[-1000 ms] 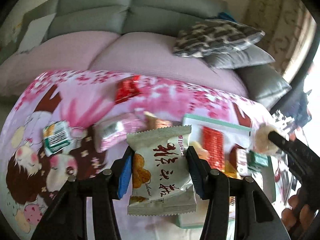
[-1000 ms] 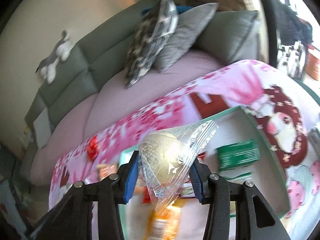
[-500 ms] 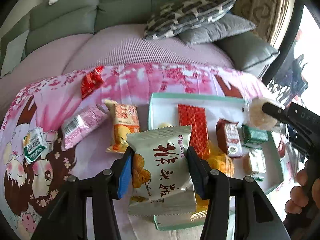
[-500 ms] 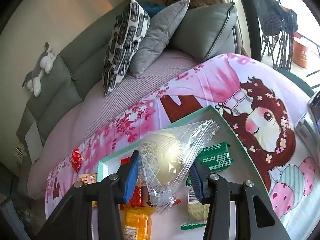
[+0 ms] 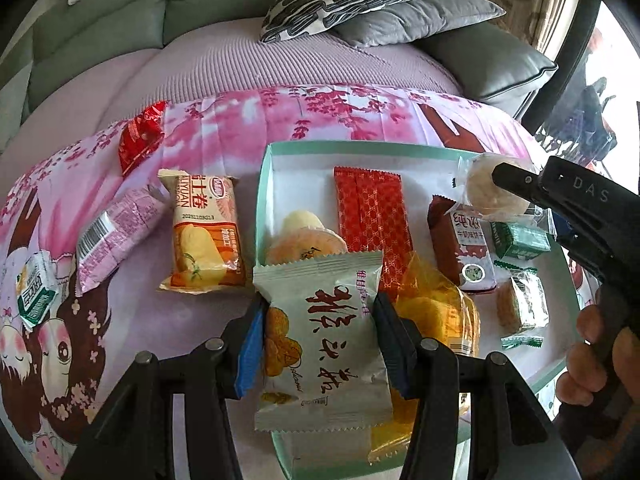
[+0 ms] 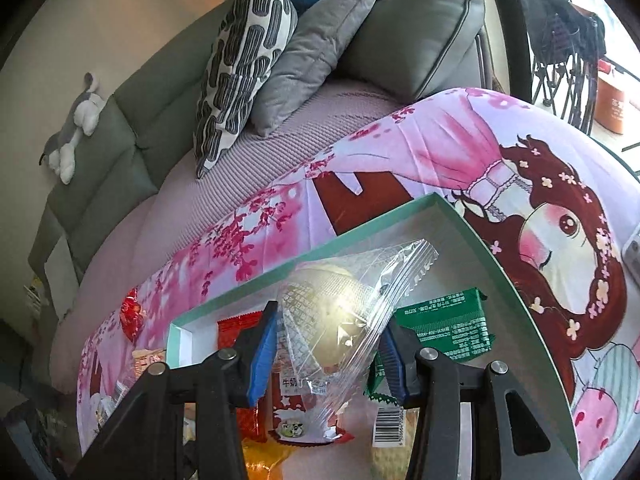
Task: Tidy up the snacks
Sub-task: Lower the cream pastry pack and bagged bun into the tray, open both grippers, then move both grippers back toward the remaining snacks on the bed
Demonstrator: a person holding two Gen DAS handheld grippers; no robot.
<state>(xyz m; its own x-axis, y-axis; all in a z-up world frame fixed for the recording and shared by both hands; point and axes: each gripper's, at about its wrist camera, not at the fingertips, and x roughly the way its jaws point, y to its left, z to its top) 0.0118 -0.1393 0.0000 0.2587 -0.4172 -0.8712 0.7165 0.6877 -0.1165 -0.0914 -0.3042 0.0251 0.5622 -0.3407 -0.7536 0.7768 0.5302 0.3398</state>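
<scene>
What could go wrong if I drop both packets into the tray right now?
The left gripper holds the white snack packet over the tray's near-left edge, so it might land half outside. The tray is crowded; it may pile onto the orange packet. The right gripper's clear-wrapped cake could cover the green packet.

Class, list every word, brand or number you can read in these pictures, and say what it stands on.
"DAS": right tool.
"ALIYUAN": orange roll packet.
Large brush characters: pale packet in left tool; not reliably readable.
Green packet, brown packet: too small.
</scene>
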